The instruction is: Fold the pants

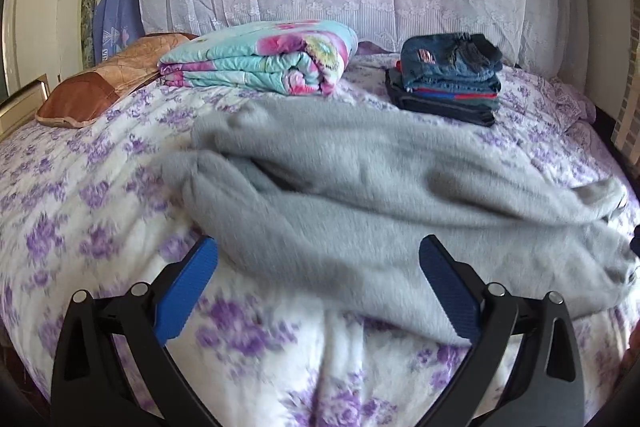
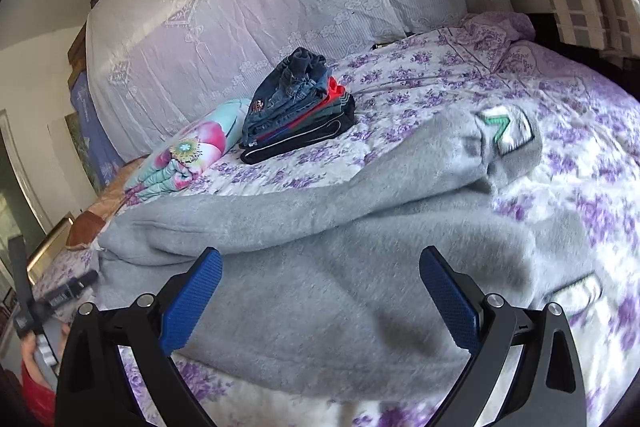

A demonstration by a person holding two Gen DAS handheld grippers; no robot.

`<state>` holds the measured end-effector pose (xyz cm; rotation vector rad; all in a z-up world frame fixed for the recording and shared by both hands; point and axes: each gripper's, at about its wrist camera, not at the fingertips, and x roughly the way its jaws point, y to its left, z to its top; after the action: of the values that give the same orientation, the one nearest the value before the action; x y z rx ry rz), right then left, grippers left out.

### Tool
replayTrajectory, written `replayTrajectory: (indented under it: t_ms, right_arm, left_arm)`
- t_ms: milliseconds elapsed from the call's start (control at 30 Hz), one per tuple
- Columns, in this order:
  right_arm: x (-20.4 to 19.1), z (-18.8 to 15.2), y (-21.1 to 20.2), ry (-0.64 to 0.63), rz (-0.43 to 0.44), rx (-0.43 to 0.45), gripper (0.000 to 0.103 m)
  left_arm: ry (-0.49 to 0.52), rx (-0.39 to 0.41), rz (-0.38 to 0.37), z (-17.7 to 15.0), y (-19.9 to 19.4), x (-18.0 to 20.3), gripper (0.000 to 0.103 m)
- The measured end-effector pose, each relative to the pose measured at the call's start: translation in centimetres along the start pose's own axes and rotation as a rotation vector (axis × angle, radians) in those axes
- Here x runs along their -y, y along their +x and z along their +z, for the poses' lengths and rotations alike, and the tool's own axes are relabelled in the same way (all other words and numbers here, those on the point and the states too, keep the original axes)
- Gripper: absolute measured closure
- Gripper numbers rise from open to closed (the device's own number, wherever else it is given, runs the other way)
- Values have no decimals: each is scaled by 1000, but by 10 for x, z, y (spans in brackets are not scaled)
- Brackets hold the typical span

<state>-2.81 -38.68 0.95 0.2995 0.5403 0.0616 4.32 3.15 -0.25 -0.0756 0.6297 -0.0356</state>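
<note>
Grey fleece pants [image 1: 392, 195] lie crumpled across the middle of the bed [image 1: 80, 187]. Left gripper [image 1: 318, 255]: jaws spread wide, holding nothing, pants edge between them. Right gripper [image 2: 320, 263]: jaws likewise wide, empty, above the pants. A stack of folded clothes [image 1: 448, 79] sits at 1 o'clock, a folded floral quilt [image 1: 264, 59] at 11 o'clock.

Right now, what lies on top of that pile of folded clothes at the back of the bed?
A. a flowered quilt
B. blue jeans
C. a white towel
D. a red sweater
B: blue jeans top the pile, above red and dark layers; the flowered quilt lies apart, to its left.
</note>
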Motion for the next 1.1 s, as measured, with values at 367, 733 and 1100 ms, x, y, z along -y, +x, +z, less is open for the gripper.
replayTrajectory:
  t_ms: [367,733,1100]
  right_arm:
    - [16,23,32,53,29,-79,3]
    - [27,16,46,94,29,-102,3]
    - [64,55,44,299,81,-124,3]
  left_arm:
    - [-290,-249,-297,52,74,-32,5]
    - [-567,-338,-413,59,116,-69,5]
    - [-445,-264,-372,76,112,-48,46]
